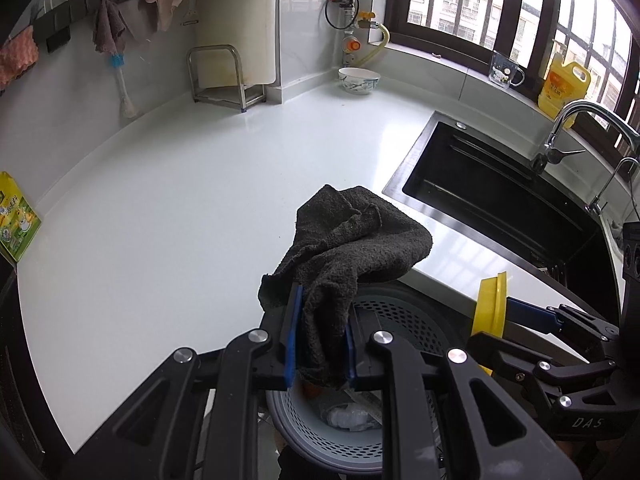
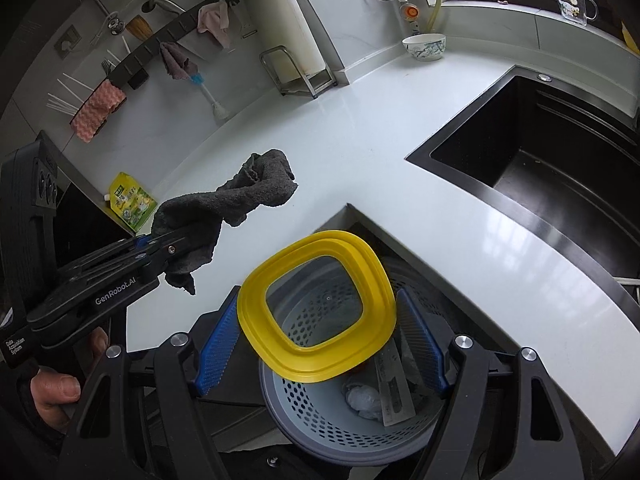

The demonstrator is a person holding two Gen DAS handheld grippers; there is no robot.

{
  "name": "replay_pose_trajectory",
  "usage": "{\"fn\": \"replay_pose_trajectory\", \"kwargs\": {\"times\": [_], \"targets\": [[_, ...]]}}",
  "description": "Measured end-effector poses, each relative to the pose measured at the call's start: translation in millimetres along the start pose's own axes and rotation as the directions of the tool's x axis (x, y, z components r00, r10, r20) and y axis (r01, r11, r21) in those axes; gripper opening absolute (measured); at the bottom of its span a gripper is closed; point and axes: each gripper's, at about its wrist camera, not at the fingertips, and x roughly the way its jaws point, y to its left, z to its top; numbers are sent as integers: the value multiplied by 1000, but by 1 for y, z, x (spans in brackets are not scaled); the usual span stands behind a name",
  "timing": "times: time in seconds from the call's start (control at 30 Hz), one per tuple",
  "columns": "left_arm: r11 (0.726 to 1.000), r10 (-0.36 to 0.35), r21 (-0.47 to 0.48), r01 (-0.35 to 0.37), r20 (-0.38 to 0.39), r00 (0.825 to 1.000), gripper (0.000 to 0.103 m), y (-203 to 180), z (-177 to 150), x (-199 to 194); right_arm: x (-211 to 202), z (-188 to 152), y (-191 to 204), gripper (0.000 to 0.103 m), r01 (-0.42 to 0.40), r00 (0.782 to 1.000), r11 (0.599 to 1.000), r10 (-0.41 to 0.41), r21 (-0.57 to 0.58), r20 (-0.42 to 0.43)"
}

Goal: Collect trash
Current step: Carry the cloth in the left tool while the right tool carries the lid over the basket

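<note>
Bin below counter edge, mouth up, L gripper clamped on dark rag, R gripper pads gripping tilted yellow ring edges.

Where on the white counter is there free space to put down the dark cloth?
The white counter is bare between the metal rack, the patterned bowl and the black sink. The front corner is crowded: the perforated grey bin, the yellow ring, the dark grey cloth.
</note>
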Motion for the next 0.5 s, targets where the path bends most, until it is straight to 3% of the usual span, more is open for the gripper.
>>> {"fn": "replay_pose_trajectory", "kwargs": {"times": [0.5], "targets": [[998,33,-49,-41,-144,989,18,-19,-57,26,39,-40,-28,73,-21,985,1000,21,2,-171]]}}
